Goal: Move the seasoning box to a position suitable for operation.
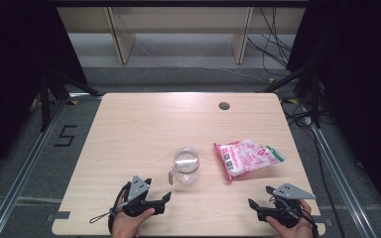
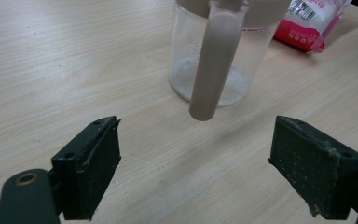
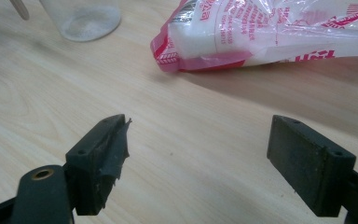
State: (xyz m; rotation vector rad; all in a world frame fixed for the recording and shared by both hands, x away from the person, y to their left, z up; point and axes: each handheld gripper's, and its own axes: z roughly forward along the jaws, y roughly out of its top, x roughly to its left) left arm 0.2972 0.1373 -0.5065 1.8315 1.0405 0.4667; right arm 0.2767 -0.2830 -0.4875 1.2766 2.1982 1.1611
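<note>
Two grippers: we hold the left gripper (image 1: 167, 201) and the right gripper (image 1: 252, 198) low over the near edge of the surface (image 1: 129, 134), both with jaws spread wide and nothing between them.
Jug: one clear jug (image 1: 185, 166) stands upright near the middle of the surface, just beyond our left gripper; a thin white residue lies on its bottom, as far as we can tell.
Handle: one grey handle (image 2: 213, 65) faces our left gripper, hanging free of the jug wall at its lower end.
Bag: one pink-and-white plastic bag (image 1: 248, 157) lies flat to the right of the jug, near it but apart, ahead of our right gripper.
Step in hand: we judge it to be the reach, left for the handle, right for the bag.
Doing it well: we should bring the left jaws level on either side of the handle, centred, before closing, so the jug does not tip; the right should take the bag at its near folded end (image 3: 177, 51).
Risk: thin film may slip or tear.
</note>
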